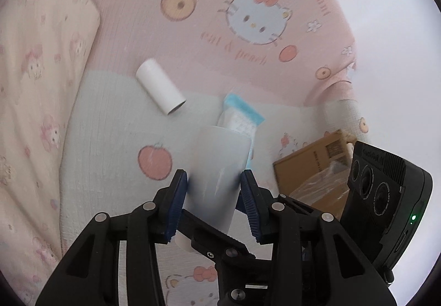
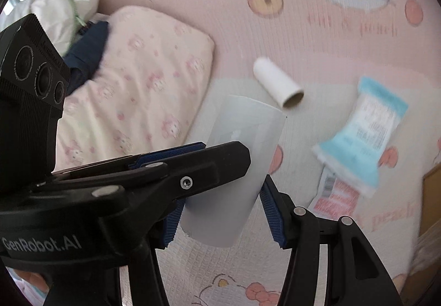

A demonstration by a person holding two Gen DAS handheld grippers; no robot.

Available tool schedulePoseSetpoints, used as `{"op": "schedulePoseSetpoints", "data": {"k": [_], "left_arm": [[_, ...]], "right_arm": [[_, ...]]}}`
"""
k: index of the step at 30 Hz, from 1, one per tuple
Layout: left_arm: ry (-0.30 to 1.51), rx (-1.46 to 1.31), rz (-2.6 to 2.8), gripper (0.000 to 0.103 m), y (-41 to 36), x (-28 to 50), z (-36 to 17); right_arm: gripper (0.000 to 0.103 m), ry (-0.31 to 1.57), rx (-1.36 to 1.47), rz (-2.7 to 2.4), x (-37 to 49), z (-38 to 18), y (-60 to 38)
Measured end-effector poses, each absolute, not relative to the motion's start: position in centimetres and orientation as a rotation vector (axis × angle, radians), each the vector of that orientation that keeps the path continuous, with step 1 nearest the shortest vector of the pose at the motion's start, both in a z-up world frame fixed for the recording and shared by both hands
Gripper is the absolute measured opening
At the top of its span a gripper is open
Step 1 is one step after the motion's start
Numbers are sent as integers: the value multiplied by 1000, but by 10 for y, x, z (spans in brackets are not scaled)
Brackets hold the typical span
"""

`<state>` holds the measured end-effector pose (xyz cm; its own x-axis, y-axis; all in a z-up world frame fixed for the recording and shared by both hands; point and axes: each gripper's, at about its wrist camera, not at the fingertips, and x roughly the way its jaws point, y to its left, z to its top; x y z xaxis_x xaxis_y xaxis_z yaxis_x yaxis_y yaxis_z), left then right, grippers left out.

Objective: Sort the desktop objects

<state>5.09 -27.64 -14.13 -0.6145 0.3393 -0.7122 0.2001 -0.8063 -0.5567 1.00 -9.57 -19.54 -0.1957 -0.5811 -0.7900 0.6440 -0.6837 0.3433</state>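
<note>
A large white paper roll (image 1: 217,171) is held above the bed, and my left gripper (image 1: 213,184) is shut on it with its blue pads on both sides. The same roll (image 2: 234,168) shows in the right wrist view, where the left gripper's finger (image 2: 193,165) crosses in front of it. My right gripper (image 2: 223,212) stands around the roll's lower end, with the right pad a little apart from it. A smaller white tube (image 1: 161,91) (image 2: 278,85) lies on the bedspread. A blue-and-white packet (image 1: 242,115) (image 2: 363,135) lies near it.
A pink cartoon-cat bedspread (image 1: 248,30) covers the surface. A pink patterned pillow (image 2: 132,91) lies at the left. A brown cardboard box (image 1: 314,168) sits at the right. A red-and-white packet (image 2: 336,193) lies under the blue one. Clothes (image 2: 69,19) are piled beyond the pillow.
</note>
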Motion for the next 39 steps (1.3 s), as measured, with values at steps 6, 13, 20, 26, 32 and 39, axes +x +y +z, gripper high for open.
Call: {"op": "schedulePoseSetpoints", "data": {"k": [6, 13, 20, 26, 32, 39], "left_arm": [[-878, -1306, 2602, 43, -255, 51, -121], [-788, -1246, 2636, 43, -223, 50, -95], [-669, -1139, 2651, 43, -179, 37, -62], [-597, -1117, 2627, 43, -149, 19, -45], [-521, -1110, 2589, 43, -117, 1, -34], [-422, -1076, 2544, 43, -81, -14, -15]], "right_arm": [[52, 82, 1179, -1985, 13, -169, -77], [52, 71, 1108, -2045, 17, -149, -54], [52, 88, 1020, -2132, 16, -118, -18], [52, 46, 984, -2200, 9, -101, 17], [52, 33, 975, -2270, 2, -92, 47], [52, -55, 945, -2377, -4, -77, 85]]}}
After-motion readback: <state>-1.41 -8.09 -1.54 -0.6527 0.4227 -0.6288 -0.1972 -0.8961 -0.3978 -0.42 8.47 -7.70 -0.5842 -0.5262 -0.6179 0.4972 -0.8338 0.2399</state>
